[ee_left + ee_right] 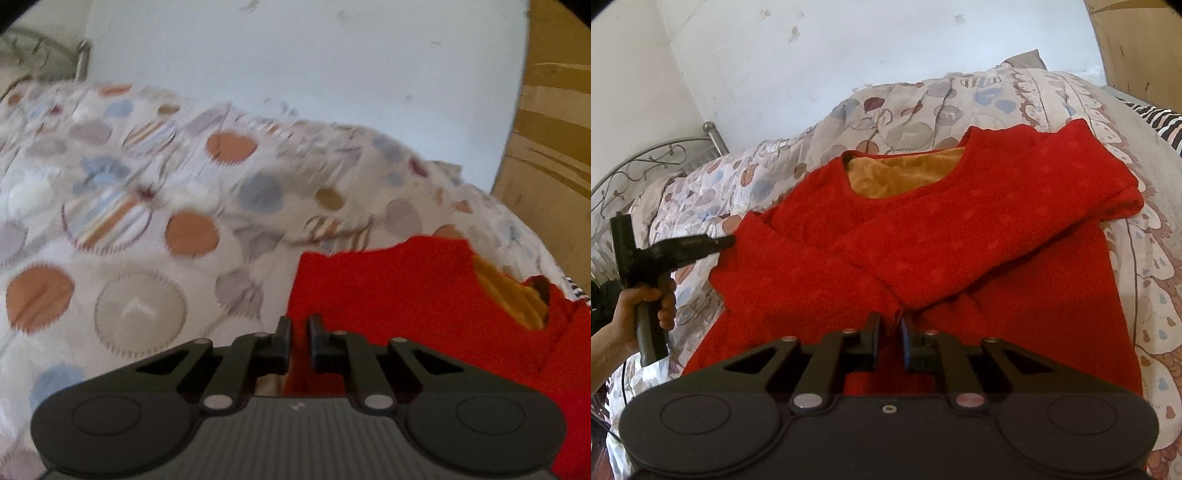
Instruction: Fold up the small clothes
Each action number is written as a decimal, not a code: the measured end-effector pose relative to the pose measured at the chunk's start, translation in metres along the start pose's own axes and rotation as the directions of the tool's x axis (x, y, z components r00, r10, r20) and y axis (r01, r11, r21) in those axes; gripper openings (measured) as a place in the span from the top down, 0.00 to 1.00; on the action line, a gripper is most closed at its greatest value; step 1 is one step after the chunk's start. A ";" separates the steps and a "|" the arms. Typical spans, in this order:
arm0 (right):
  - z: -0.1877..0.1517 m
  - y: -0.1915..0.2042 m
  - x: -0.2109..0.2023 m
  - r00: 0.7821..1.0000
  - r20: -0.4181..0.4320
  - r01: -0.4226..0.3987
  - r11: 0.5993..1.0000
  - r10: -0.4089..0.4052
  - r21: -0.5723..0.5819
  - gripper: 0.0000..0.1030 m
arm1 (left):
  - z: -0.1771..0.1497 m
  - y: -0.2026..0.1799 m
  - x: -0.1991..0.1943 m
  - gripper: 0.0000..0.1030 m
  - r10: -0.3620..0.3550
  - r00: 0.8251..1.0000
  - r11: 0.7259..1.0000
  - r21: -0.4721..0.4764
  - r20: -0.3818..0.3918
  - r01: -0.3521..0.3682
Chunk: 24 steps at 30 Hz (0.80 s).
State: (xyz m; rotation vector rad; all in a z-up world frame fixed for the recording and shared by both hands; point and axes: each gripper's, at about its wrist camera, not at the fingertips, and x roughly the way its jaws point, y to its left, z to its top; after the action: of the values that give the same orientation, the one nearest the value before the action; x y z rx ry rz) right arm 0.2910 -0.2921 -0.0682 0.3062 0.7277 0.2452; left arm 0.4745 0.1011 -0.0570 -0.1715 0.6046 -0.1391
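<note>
Patterned quilt as work surface | red top sleeves crossed in | right gripper pinching cuff | left gripper blurry, probably nipping side edge to fold.
</note>
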 end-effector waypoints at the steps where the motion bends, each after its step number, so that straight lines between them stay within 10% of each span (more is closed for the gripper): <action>1: 0.000 0.000 0.000 1.000 0.001 0.002 1.000 -0.002 -0.001 0.87 | 0.001 0.002 0.001 0.77 0.002 1.000 1.000 -0.028 -0.005 -0.002; 5: -0.001 0.003 -0.005 1.000 0.008 0.023 0.999 -0.022 -0.030 0.82 | 0.000 0.015 -0.013 0.37 -0.009 1.000 0.991 -0.130 -0.009 0.008; 13: -0.011 -0.004 -0.034 0.998 0.013 0.058 0.998 -0.058 -0.026 0.55 | -0.030 0.004 -0.034 0.21 0.155 0.986 0.980 0.134 -0.056 -0.146; 20: -0.034 -0.001 -0.083 0.994 0.036 0.111 0.988 -0.107 -0.104 0.18 | -0.033 0.012 -0.057 0.21 0.198 0.975 0.980 0.054 -0.098 -0.194; 24: -0.051 0.006 -0.113 0.990 0.072 0.134 0.976 -0.124 -0.174 0.02 | -0.045 0.002 -0.094 0.03 0.194 0.980 0.975 0.122 -0.053 -0.186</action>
State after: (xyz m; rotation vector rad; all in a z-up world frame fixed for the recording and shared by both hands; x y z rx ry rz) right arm 0.1746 -0.3137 -0.0331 0.0947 0.6577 0.1755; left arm 0.3722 0.1146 -0.0421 0.0046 0.6721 0.0059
